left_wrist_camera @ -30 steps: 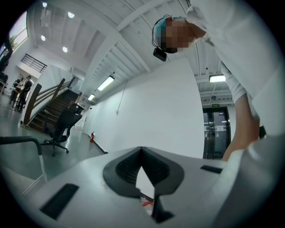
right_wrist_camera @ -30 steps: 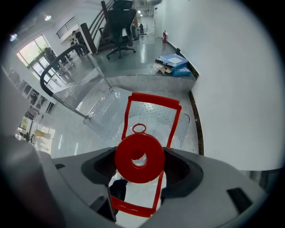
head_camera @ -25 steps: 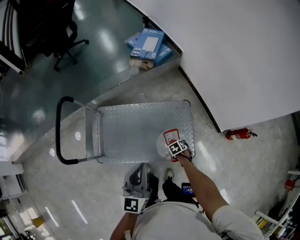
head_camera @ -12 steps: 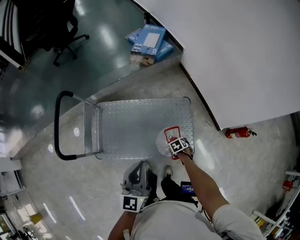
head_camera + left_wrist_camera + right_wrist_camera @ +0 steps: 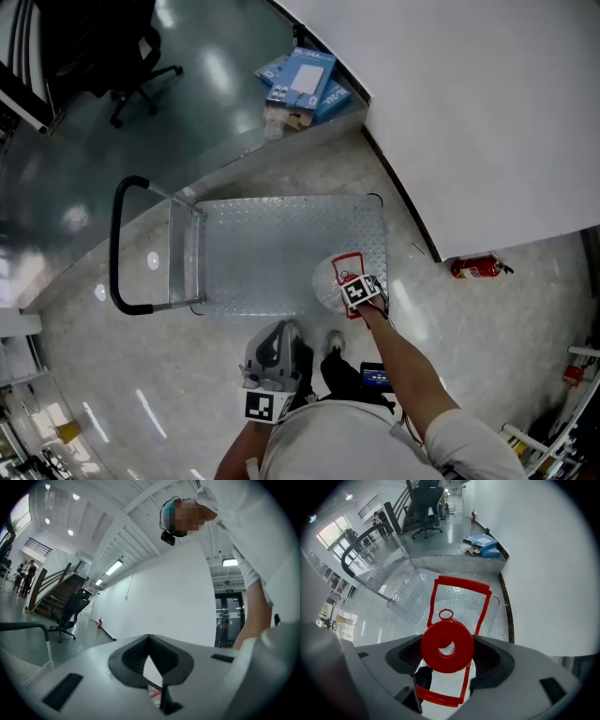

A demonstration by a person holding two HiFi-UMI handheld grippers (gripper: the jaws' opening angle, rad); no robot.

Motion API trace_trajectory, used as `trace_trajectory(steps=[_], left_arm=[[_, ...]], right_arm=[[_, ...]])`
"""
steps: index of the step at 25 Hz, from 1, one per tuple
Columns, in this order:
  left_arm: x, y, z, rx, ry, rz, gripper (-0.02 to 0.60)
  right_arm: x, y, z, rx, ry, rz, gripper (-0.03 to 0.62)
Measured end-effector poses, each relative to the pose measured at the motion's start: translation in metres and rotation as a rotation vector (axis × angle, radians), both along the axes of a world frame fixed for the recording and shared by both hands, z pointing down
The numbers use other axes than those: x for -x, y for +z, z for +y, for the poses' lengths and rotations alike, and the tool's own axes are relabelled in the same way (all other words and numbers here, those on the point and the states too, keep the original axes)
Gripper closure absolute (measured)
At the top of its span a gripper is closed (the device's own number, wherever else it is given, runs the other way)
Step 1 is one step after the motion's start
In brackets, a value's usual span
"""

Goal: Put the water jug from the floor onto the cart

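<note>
Right gripper (image 5: pixel 448 657) is clamped on the red-capped neck of one clear water jug (image 5: pixel 330 279), which has a red frame handle. The jug is held over the near right corner of the cart deck (image 5: pixel 272 253); contact with the deck can't be confirmed. Left gripper (image 5: pixel 150 639) is pressed together with nothing pinched, and is aimed up at the white wall (image 5: pixel 159 597). One cart is seen, with one black push handle (image 5: pixel 117 246). Farther out: one red fire extinguisher (image 5: pixel 478 268) lying by the wall, at least two blue boxes (image 5: pixel 305 82) stacked, one office chair (image 5: pixel 94 37).
</note>
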State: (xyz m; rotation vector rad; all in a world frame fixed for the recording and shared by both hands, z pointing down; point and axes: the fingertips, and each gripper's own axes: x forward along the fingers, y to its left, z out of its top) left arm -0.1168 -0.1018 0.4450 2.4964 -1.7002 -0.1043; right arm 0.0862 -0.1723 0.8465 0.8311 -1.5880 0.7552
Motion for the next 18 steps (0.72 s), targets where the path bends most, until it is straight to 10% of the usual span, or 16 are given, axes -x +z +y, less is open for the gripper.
trace_trajectory(steps=[18], left_arm=[[-0.005,-0.003,-0.003,-0.015,0.003,0.008,0.578]], right_arm=[[-0.004,-0.012,0.003,-0.012,-0.013,-0.007,0.287]])
